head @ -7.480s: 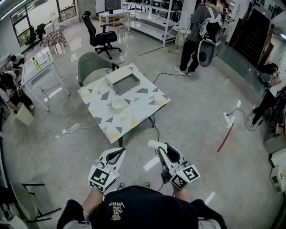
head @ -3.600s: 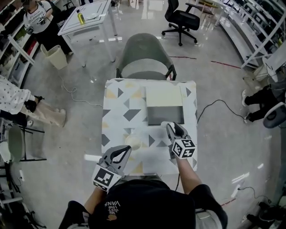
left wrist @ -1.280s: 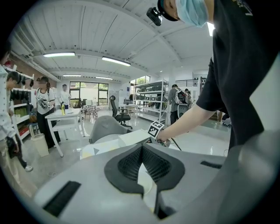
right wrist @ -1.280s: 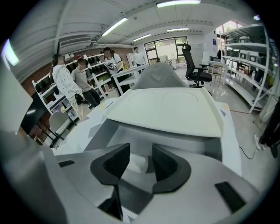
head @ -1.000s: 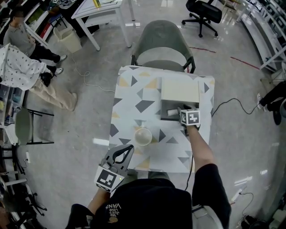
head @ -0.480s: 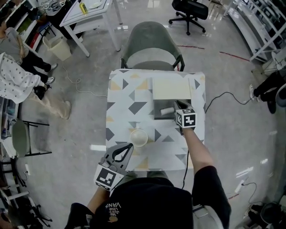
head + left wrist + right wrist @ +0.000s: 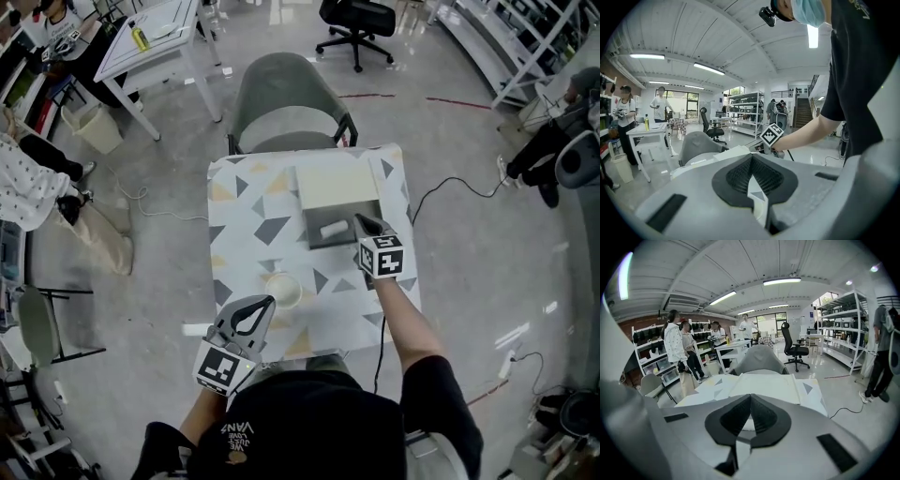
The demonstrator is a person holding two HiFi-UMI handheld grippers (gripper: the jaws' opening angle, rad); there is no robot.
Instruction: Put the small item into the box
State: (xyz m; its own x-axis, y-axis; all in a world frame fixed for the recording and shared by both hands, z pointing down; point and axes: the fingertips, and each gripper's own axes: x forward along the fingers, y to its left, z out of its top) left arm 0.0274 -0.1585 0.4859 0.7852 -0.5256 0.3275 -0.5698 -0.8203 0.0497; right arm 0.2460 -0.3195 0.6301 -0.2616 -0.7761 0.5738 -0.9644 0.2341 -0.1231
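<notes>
Head view: small item (image 7: 333,228) in box (image 7: 317,210), just beside empty, just-closed right tongs (image 7: 360,222).

Patterned table (image 7: 242,236) bears an open box (image 7: 320,214) and, seemingly, a white bowl (image 7: 281,289).

one table (image 7: 246,214), one box (image 7: 328,212), one small item (image 7: 333,228), one cup (image 7: 281,289).

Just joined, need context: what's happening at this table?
A person works with two handheld grippers. The small white item lies inside the open box. The right gripper is by the box's right edge; its jaws have just closed on nothing. The left gripper is shut, empty, at the table's near side.
</notes>
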